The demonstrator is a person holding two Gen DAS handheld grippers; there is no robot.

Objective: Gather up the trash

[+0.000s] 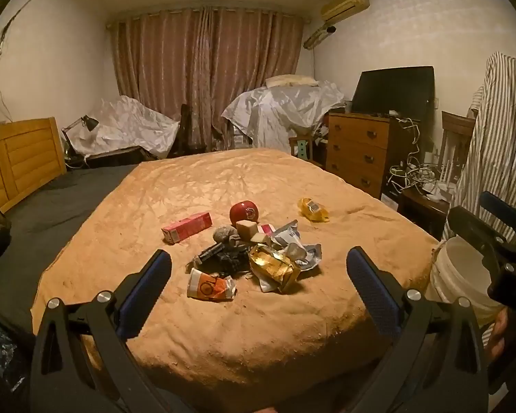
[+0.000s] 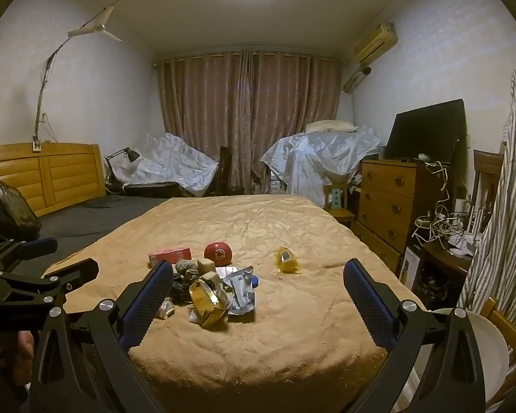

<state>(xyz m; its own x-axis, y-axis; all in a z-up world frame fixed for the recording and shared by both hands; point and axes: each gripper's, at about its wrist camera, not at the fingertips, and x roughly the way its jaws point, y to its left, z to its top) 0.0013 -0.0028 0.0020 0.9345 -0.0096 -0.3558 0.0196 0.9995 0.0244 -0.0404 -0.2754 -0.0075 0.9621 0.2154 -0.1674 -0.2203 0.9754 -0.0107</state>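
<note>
Hovering over the near edge of the bed (image 1: 223, 327), the left claw (image 1: 258, 275) has its jaws spread wide apart, nothing between them. The right claw (image 2: 258, 285) is likewise wide apart and empty. The trash pile (image 1: 254, 258) lies mid-blanket: gold foil wrapper (image 1: 275, 268), crushed orange cup (image 1: 210, 285), pink carton (image 1: 187, 227), red ball (image 1: 245, 211). 1 yellow wrapper (image 1: 313, 209) sits apart to the right. A white bucket (image 1: 461, 275) stands beside the bed's right edge.

Right tool (image 2: 258, 285) spread wide, empty, trash pile (image 2: 210, 285) on tan bedspread (image 2: 292, 327)
</note>
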